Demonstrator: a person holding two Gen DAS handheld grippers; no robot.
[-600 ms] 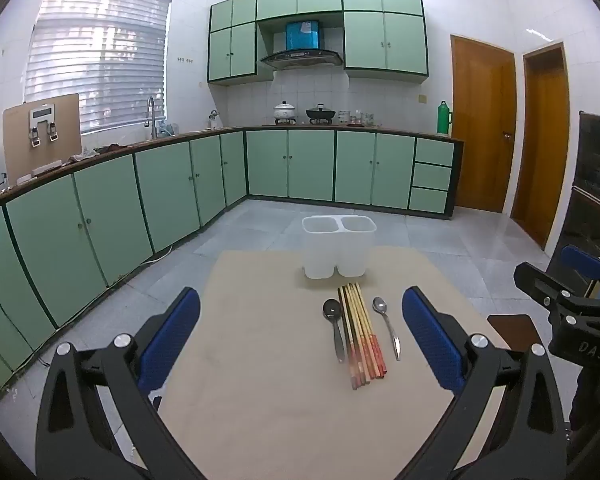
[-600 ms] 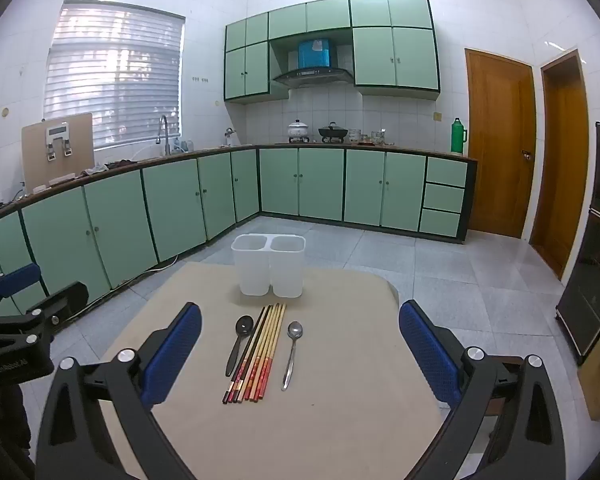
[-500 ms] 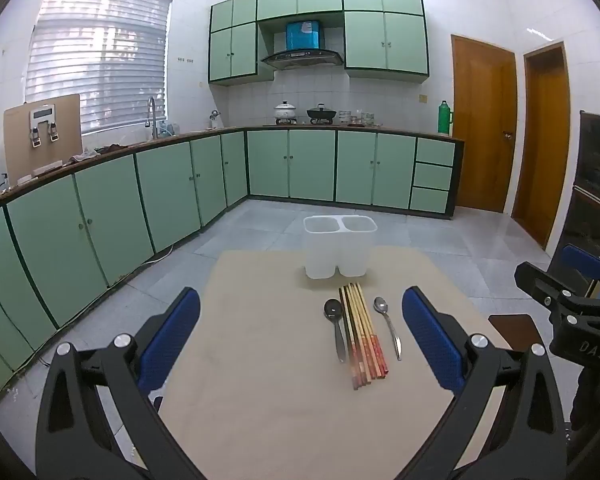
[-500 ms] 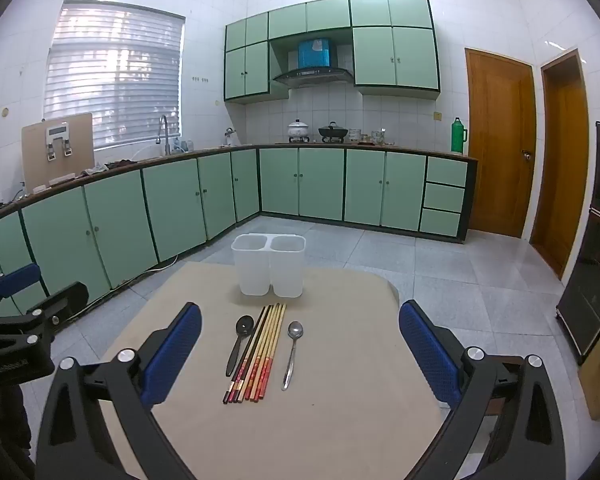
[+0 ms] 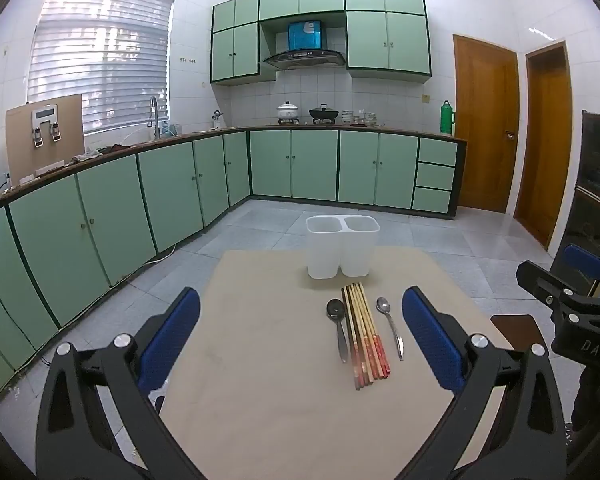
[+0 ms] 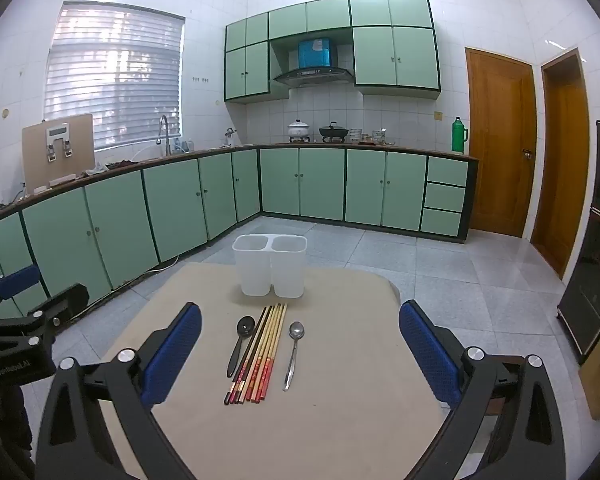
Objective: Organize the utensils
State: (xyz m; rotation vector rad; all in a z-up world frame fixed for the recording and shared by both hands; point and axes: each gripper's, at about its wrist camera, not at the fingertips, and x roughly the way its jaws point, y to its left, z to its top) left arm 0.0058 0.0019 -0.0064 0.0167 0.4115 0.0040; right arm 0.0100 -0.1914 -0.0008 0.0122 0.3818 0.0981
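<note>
A white two-compartment utensil holder [image 5: 342,246] [image 6: 270,264] stands upright at the far edge of the beige table [image 5: 260,380] [image 6: 340,400]; both compartments look empty. In front of it lie a dark spoon [image 5: 337,330] [image 6: 241,338], a bundle of several chopsticks [image 5: 364,334] [image 6: 260,354] and a silver spoon [image 5: 391,326] [image 6: 294,350], side by side. My left gripper [image 5: 300,336] is open and empty, above the table short of the utensils. My right gripper [image 6: 300,354] is open and empty, with the utensils between its fingers in view.
Green kitchen cabinets [image 5: 172,196] run along the left and back walls. Two wooden doors [image 6: 500,140] stand at the right, with a dark cabinet [image 6: 596,240] nearer. A brown stool [image 5: 512,330] sits by the table's right edge. Grey tiled floor surrounds the table.
</note>
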